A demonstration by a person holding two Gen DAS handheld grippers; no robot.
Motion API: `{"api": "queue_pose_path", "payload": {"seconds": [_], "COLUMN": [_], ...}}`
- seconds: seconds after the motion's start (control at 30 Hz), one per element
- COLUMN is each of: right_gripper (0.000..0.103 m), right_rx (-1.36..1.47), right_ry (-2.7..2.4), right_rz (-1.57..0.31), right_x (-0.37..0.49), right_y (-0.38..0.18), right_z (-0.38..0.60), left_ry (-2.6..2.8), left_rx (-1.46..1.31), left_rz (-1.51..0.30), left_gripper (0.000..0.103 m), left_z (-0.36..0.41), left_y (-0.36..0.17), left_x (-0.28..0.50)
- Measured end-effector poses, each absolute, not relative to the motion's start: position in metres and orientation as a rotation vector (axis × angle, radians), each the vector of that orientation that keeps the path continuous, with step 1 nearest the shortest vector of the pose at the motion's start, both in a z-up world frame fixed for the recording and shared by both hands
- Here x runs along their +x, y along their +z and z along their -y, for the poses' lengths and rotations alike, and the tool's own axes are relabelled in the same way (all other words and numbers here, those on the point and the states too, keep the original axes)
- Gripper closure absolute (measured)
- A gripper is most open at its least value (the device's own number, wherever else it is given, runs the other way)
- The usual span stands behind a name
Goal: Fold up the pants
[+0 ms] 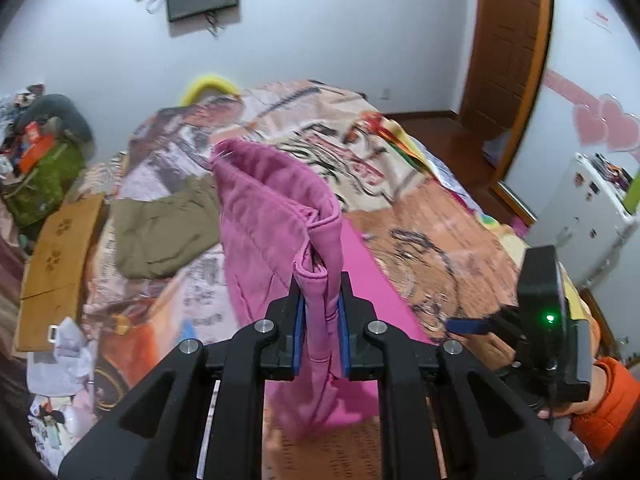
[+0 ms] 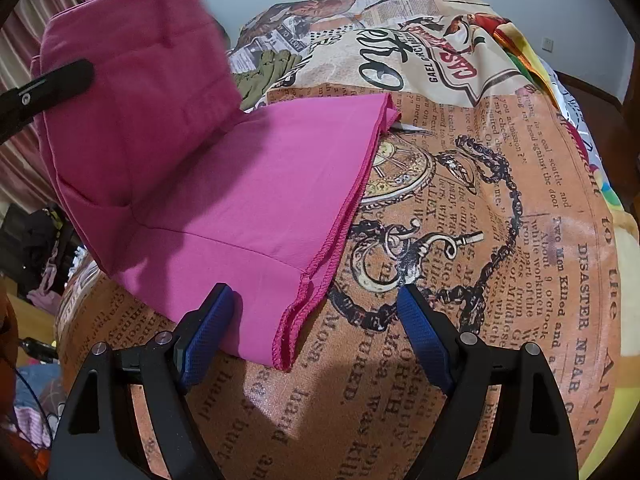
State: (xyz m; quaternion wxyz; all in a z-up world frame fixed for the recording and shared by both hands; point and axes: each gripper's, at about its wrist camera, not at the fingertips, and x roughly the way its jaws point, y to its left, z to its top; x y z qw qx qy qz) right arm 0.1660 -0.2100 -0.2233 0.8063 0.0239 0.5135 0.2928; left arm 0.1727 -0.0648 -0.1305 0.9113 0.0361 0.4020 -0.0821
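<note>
The pink pants (image 2: 240, 184) lie on a bed with a newspaper-print blanket (image 2: 480, 240). My left gripper (image 1: 321, 304) is shut on a bunched end of the pink pants (image 1: 272, 216) and holds that end lifted off the bed, so the cloth hangs in a fold. In the right wrist view that raised part stands at the upper left, with the left gripper's finger (image 2: 52, 84) against it. My right gripper (image 2: 316, 300) is open, low over the blanket, astride the hemmed corner of the flat part. In the left wrist view the right gripper (image 1: 472, 326) shows at the right edge.
An olive green garment (image 1: 164, 232) lies on the bed behind the pants. A wooden board (image 1: 56, 264) and clutter sit left of the bed. A brown door (image 1: 508, 60) and a white cabinet (image 1: 588, 208) stand to the right. An orange sleeve (image 1: 612, 404) holds the right gripper.
</note>
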Motion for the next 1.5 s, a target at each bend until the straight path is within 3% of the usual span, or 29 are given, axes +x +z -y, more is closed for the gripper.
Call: {"api": "queue_pose_path", "payload": {"seconds": [0.47,0.53,0.7,0.83,0.9,1.23,1.3,1.5], "right_gripper": [0.021,0.021,0.021,0.021,0.021,0.021,0.020,0.021], "right_rx": [0.051,0.053,0.061,0.061,0.061,0.069,0.069,0.074], "right_ry": [0.629,0.627,0.622,0.622,0.622,0.621,0.621,0.621], "right_rz": [-1.097,-1.096,-1.094,-1.094,-1.093,-1.093,-1.093,-1.090], "right_x": [0.166,0.166,0.166,0.166,0.166,0.167,0.167,0.168], "right_y": [-0.223,-0.223,-0.223,-0.223,-0.223,-0.223,-0.223,-0.223], "right_z": [0.210,0.210,0.210,0.210,0.210,0.211,0.211,0.211], "left_ry": [-0.327,-0.346,-0.351,-0.323,-0.278,-0.164,-0.143,-0.010], "left_rx": [0.002,0.006,-0.029,-0.036,-0.027,-0.180,-0.205,-0.069], "left_rz": [-1.019,-1.025,-1.027,-1.014,-0.996,-0.967,-0.942,-0.935], "left_gripper": [0.088,0.083,0.049,0.043,0.032,0.029,0.023,0.020], "left_z": [0.087,0.089,0.085,0.076,0.069,0.006,-0.006,-0.015], "left_y": [-0.169,-0.168,-0.163,-0.160,-0.158,-0.145,-0.139,-0.152], "left_x": [0.186,0.185,0.181,0.181,0.184,0.217,0.224,0.262]}}
